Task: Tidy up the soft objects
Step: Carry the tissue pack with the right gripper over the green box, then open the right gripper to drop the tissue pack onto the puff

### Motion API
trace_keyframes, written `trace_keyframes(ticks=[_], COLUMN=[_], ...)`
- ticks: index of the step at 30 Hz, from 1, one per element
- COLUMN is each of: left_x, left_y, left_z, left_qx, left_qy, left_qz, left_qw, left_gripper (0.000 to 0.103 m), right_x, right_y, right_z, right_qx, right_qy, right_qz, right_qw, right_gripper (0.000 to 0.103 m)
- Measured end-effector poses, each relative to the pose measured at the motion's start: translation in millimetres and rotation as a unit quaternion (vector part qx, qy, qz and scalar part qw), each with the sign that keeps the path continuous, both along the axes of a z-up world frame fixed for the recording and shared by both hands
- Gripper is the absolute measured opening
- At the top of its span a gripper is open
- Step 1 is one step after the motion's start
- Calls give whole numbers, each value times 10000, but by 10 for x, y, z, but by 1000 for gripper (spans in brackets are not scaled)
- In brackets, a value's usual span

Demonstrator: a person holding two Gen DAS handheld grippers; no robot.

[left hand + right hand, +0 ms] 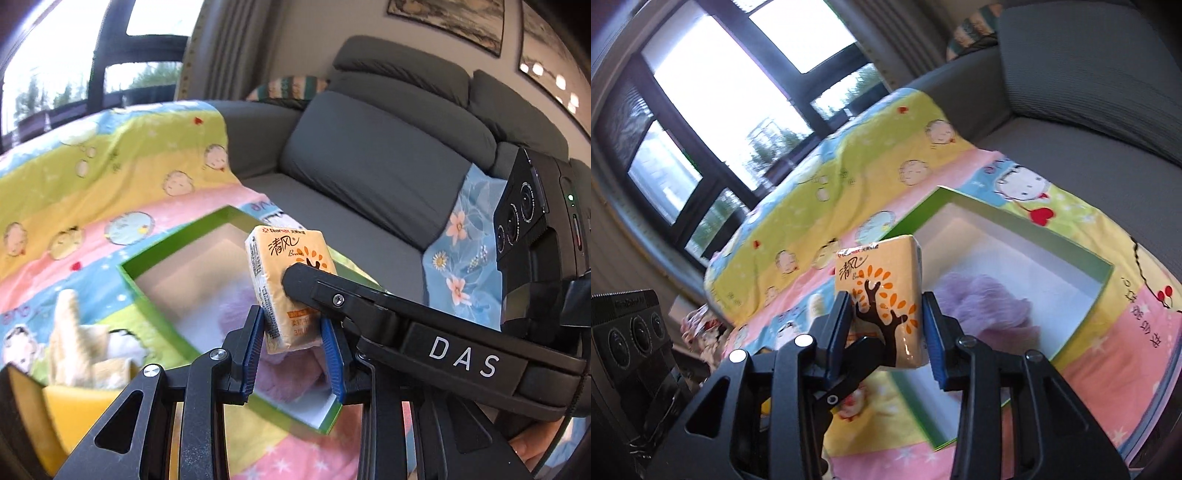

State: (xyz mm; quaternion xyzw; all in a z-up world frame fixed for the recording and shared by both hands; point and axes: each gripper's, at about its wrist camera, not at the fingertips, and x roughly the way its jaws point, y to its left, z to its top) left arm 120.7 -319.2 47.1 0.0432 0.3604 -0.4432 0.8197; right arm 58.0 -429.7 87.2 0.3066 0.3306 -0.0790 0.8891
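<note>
On a grey sofa's cartoon blanket (110,155), both the left tongs (291,354) and right tongs (886,336) pinch one orange tissue pack (284,280) above a green-rimmed box (1015,218).

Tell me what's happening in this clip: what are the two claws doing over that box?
A person's handheld left claw and right claw are both closed on one orange plastic-wrapped tissue pack. They hold it in the air over an open green cardboard box with a white inside, where a fluffy lilac item already lies. The box sits on a cartoon-print blanket on a grey sofa.
</note>
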Motion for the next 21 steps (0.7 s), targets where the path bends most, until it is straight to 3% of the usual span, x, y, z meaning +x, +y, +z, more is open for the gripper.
trace_keyframes(ticks=[11,21], left_x=[198,220], left_y=[-392,-372], left_z=[-415,-497], left_qx=[159,270], left_qy=[598,745], left_qz=[-196,-122], left_qw=[9979,9968], left_gripper=[32,32], right_x=[71,92], right_y=[-304,-313], right_z=[-347,-382], right_qx=[61,-180], right_qy=[645,879], right_qz=[-518,-701], right_qw=[9966,9935], right_gripper=[31,29])
